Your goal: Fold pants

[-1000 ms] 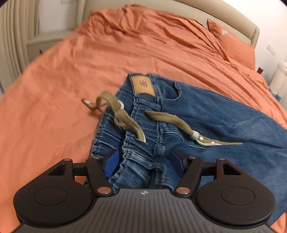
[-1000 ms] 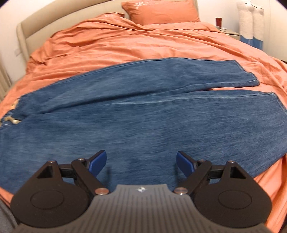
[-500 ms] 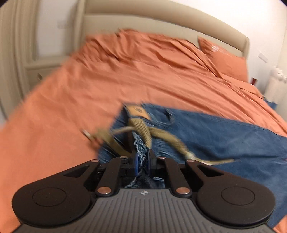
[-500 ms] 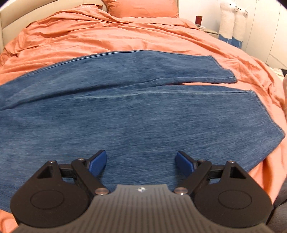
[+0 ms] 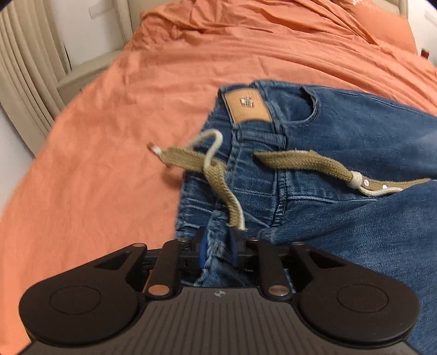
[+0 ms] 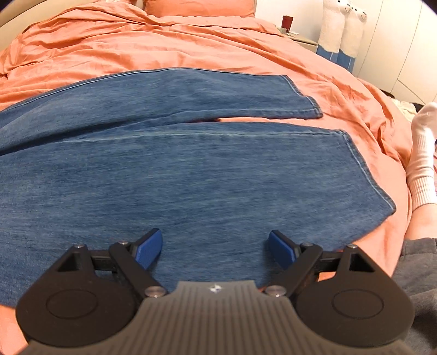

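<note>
Blue jeans (image 5: 341, 142) lie spread on an orange bed (image 5: 114, 142). In the left wrist view I see the waistband with a tan leather patch (image 5: 247, 106) and a khaki drawstring (image 5: 303, 163). My left gripper (image 5: 217, 248) is shut on the near waistband edge and lifts it a little. In the right wrist view both jeans legs (image 6: 191, 163) lie flat, hems to the right. My right gripper (image 6: 215, 245) is open just above the near leg, close to its near edge.
An orange pillow (image 6: 199, 6) lies at the head of the bed. A nightstand with a red cup (image 6: 287, 20) and white plush toys (image 6: 341, 27) stand at the right. A person's socked foot (image 6: 422, 153) is at the bed's right edge. Beige curtains (image 5: 24, 68) hang at the left.
My left gripper closed on the waistband and raised it, dragging the drawstring. My right gripper moved right along the near leg toward the hem, still open.
</note>
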`<state>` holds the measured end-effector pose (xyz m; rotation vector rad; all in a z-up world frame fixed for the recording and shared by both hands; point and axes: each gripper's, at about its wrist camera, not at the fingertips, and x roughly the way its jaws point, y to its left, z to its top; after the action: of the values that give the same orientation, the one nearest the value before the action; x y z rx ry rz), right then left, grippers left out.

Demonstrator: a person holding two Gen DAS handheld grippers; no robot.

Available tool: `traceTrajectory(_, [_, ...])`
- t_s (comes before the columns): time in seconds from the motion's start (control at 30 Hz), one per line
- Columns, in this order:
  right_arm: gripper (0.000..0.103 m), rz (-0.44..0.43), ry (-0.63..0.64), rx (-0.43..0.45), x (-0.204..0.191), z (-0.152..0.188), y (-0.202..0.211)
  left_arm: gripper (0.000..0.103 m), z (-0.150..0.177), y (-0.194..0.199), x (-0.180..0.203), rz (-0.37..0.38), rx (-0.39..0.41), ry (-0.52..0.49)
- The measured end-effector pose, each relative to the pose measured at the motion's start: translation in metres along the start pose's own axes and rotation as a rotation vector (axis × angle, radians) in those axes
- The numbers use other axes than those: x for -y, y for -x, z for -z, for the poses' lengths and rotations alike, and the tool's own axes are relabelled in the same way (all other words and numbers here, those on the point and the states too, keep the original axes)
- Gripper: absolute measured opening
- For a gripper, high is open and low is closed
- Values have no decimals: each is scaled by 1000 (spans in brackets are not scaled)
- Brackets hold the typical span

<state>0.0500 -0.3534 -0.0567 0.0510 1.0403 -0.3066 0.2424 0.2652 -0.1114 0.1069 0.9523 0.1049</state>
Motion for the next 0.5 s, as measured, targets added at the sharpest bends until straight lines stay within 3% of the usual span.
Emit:
traceTrajectory(0.1, [81,-41,-2,0,11,-3,5,27,-3,36,9,-16,50,-73])
traceTrajectory(0.23, [81,-80,59,44,18,-5,18,30,7,89,30,36,103,-246])
traceTrajectory(0.3, [81,-91,95,64,20,-6,26,38,18,109,45,45,109,-349])
traceTrajectory(0.4, [81,-126,122,85,25,-5,38,48,40,123,67,50,101,-516])
traceTrajectory(0.5, [81,-168,170,108,28,-3,48,50,68,120,89,32,68,-688])
